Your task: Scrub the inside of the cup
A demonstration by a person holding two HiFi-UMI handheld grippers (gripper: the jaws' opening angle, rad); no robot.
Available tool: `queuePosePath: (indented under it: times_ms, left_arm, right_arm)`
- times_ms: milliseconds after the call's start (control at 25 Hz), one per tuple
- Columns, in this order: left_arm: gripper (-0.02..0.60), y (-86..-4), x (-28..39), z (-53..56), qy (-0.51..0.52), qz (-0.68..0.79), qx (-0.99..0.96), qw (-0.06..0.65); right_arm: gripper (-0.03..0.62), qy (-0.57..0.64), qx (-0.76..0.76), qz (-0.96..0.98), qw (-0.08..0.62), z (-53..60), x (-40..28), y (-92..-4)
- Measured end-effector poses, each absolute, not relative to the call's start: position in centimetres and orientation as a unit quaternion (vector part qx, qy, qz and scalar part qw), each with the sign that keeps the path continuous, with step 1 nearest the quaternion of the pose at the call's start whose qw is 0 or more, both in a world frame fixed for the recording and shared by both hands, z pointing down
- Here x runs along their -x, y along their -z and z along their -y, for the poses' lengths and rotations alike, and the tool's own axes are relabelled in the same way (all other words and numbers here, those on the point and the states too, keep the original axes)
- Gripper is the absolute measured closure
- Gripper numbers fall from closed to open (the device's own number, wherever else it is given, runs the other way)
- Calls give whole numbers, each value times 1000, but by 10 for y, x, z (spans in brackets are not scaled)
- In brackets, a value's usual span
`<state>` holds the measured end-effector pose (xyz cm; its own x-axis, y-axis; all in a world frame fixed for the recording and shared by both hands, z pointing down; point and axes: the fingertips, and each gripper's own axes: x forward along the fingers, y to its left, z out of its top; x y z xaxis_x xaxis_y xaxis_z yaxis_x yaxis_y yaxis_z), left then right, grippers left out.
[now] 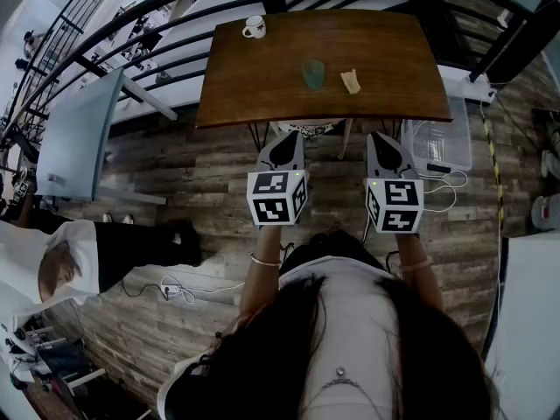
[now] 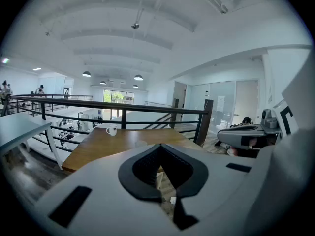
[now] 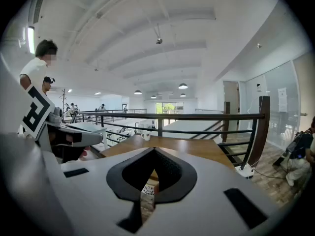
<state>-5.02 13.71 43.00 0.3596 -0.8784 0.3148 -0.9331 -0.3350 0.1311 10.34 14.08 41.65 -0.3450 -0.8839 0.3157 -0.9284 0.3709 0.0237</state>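
No legible txt, labels or nos. anywhere.

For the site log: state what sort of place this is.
Likely a mezzanine in an open-plan office or lab: a black railing runs behind the wooden table, with pendant lamps overhead.

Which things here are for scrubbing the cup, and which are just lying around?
For the job: green cup; tan sponge beside it, likely the scrubber.
Lying about: white mug on the table, far left corner; clear plastic bin on the floor.
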Motion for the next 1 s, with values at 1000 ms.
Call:
queuePosePath:
  times_ms: [1000]
  left_arm:
    - [575, -446, 44, -46, -96, 511, -843, 141]
  right_arm:
    - [560, -87, -559, 815, 125, -53, -86, -424]
